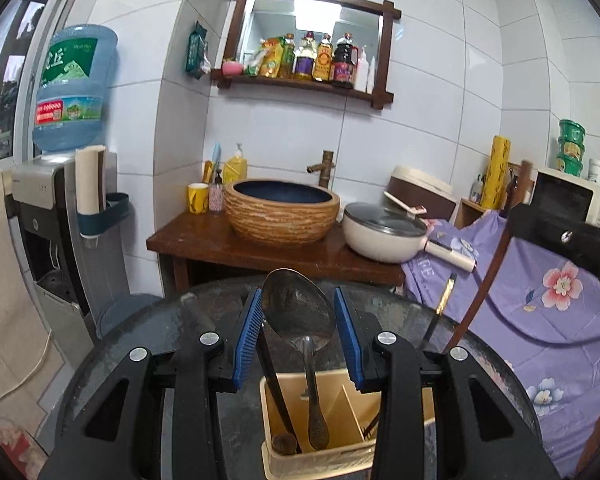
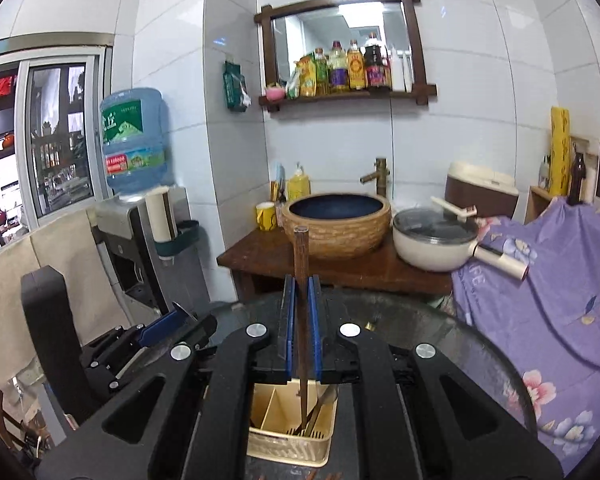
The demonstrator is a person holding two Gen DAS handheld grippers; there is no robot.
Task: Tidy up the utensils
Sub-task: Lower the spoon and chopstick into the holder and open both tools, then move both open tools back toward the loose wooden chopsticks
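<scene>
A beige divided utensil holder [image 1: 300, 465] stands on the round dark table [image 1: 160, 320], right below both grippers. My left gripper [image 1: 298, 300] is shut on the bowl of a tarnished metal spoon [image 1: 300, 312]; the spoon's handle hangs down into the holder's left compartment, beside a dark wooden-ended utensil [image 1: 278, 392]. In the right wrist view, my right gripper [image 2: 301, 286] is shut on brown chopsticks [image 2: 301, 248]. They stick up above the pads, and their lower ends reach into the utensil holder [image 2: 288, 454], where other utensils [image 2: 320, 408] lean.
Behind the table, a wooden counter [image 1: 204, 240] carries a basin [image 1: 282, 210], a cup and a lidded white pan [image 1: 384, 234]. A water dispenser [image 1: 52, 220] stands at the left and purple flowered cloth [image 1: 540, 312] covers furniture at the right. A gold-banded black chopstick [image 1: 440, 308] lies near the table's right rim.
</scene>
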